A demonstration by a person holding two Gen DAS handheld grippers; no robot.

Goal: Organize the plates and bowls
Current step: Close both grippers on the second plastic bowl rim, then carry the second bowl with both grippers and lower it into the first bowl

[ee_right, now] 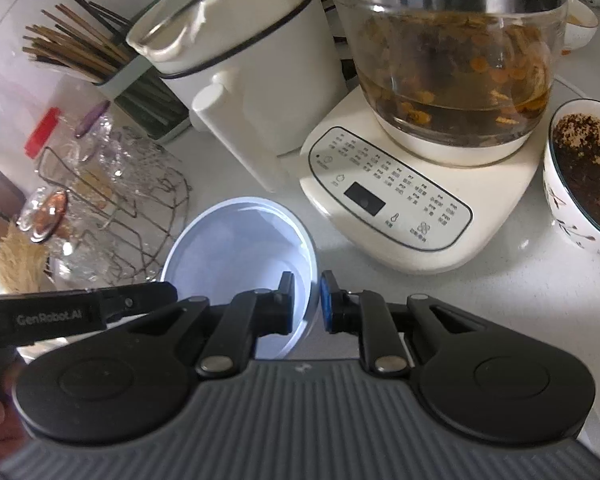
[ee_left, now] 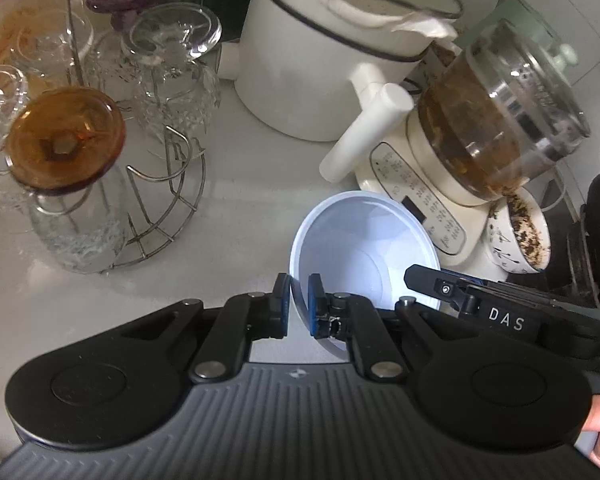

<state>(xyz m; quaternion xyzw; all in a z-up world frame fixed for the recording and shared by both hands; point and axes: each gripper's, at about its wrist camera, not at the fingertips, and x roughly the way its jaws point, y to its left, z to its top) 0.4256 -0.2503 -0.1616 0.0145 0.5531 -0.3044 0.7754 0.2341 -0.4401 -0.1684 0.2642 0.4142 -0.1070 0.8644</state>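
Note:
A pale blue bowl (ee_left: 360,248) sits tilted over the white counter, in front of the kettle base. In the left wrist view my left gripper (ee_left: 299,290) is shut on the bowl's left rim, one blue pad outside the wall and one inside. The right wrist view shows the same bowl (ee_right: 236,248), with my right gripper (ee_right: 307,294) shut on its right rim. Each view catches the other gripper at the opposite side of the bowl: the right gripper (ee_left: 432,280) and the left gripper (ee_right: 140,300).
A wire rack (ee_left: 168,200) with upturned glasses and an amber glass (ee_left: 64,140) stands left. Behind are a white lidded pot (ee_left: 320,60) and a glass kettle (ee_right: 452,60) on a cream base (ee_right: 400,208). A dirty patterned bowl (ee_right: 584,172) sits right, a chopstick holder (ee_right: 140,92) far left.

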